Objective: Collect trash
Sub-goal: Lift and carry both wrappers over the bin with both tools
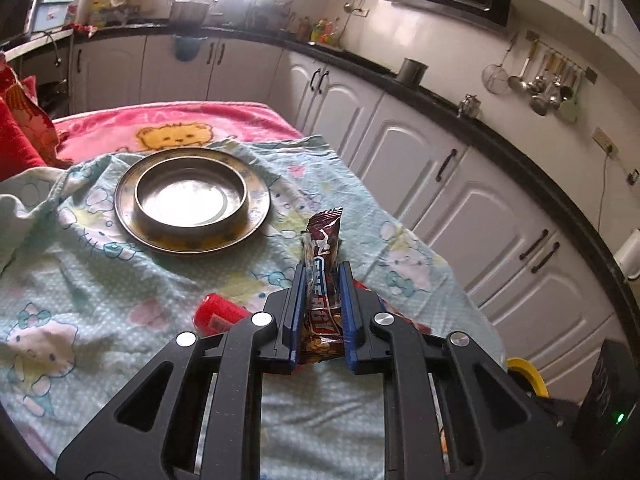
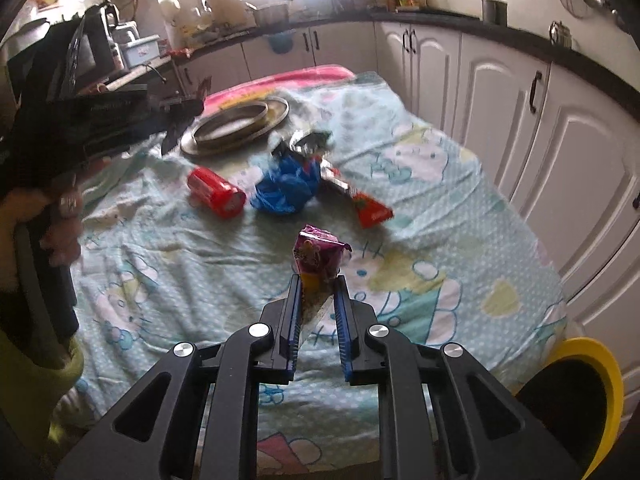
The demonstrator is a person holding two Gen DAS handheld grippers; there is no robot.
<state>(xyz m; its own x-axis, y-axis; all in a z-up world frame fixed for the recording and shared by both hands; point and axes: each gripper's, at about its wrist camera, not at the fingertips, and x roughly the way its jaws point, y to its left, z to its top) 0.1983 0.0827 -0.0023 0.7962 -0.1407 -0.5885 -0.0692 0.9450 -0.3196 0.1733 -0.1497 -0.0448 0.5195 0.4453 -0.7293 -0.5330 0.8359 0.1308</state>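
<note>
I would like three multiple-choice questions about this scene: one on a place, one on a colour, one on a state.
1. Where does the steel bowl stand?
A. on the steel plate
B. on the counter
C. in the bin

2. What colour is the bin's rim?
A. green
B. yellow
C. white

3. What is the left gripper doing?
A. standing open, empty
B. resting on the bowl
C. gripping a brown wrapper

Key: 1 A, the plate's rim rings the bowl. 2 B, a yellow rim shows beside the table. 3 C, both pads press on the wrapper.
</note>
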